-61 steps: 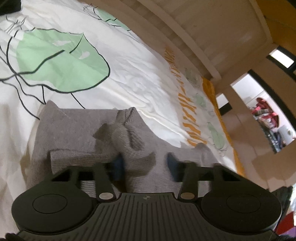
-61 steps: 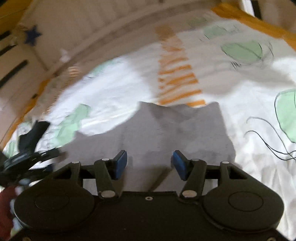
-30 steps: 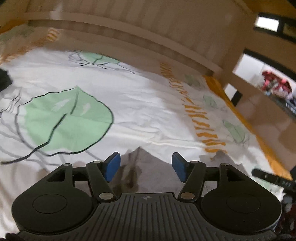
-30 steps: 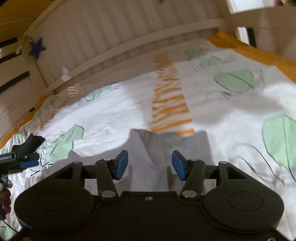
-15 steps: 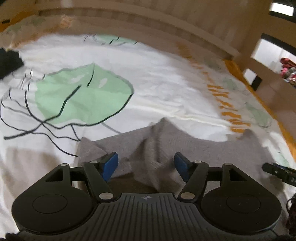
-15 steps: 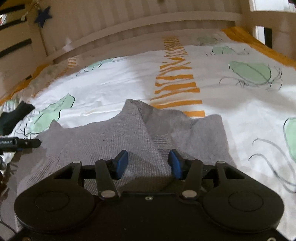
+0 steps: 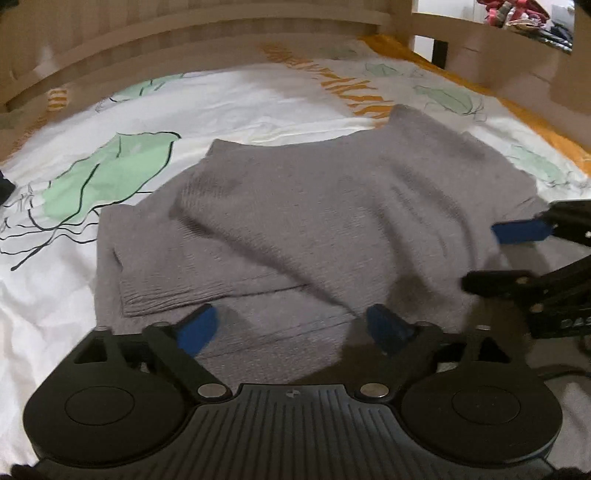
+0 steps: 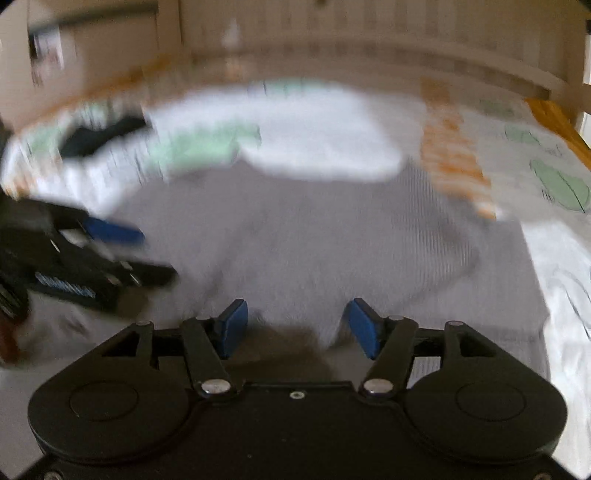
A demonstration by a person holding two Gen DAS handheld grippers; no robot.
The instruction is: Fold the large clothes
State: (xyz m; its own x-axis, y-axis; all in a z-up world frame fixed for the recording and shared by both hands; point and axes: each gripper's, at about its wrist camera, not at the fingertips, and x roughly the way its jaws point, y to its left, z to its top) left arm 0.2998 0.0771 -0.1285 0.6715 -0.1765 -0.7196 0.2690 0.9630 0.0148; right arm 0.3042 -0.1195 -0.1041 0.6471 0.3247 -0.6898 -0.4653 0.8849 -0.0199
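Note:
A grey knit sweater (image 7: 314, 214) lies partly folded on the bed, with a sleeve (image 7: 207, 284) laid across its near edge. My left gripper (image 7: 291, 328) is open just above the sweater's near edge, holding nothing. My right gripper (image 8: 295, 328) is open over the sweater (image 8: 332, 251) in its own blurred view, holding nothing. The right gripper also shows at the right of the left wrist view (image 7: 498, 254), open beside the sweater. The left gripper shows at the left of the right wrist view (image 8: 136, 254).
The bed has a white cover (image 7: 258, 96) printed with green leaves and orange stripes. A wooden slatted bed frame (image 7: 184, 26) runs along the far side. A dark garment (image 8: 99, 136) lies at the far left of the bed.
Both grippers have dropped toward the bed and drawn back, so the whole sweater shows now. Both have opened wider. The right wrist view is blurred from motion.

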